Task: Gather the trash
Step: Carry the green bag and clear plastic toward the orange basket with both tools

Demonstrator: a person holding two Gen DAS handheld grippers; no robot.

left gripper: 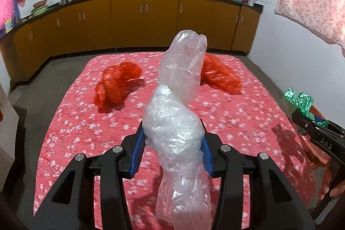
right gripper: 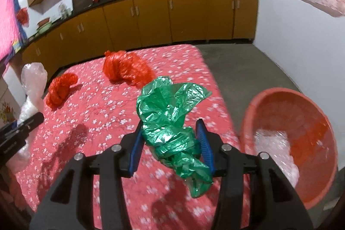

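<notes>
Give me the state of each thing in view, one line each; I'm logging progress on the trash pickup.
Left tool: shut on clear plastic bag.
Right tool: shut on green plastic bag.
Clear plastic bag: crumpled, held off the cloth.
Green plastic bag: crumpled, held off the cloth.
Two red bags: bunched, lying on the floral cloth, not yet collected.
Orange basin: beside the cloth, some clear plastic already inside.

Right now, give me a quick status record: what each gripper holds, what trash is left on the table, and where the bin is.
left gripper: shut on clear plastic bag
right gripper: shut on green plastic bag
left on table: two red plastic bags, lying apart on the floral tablecloth
bin: orange basin off the table's right edge, clear plastic already inside
</notes>
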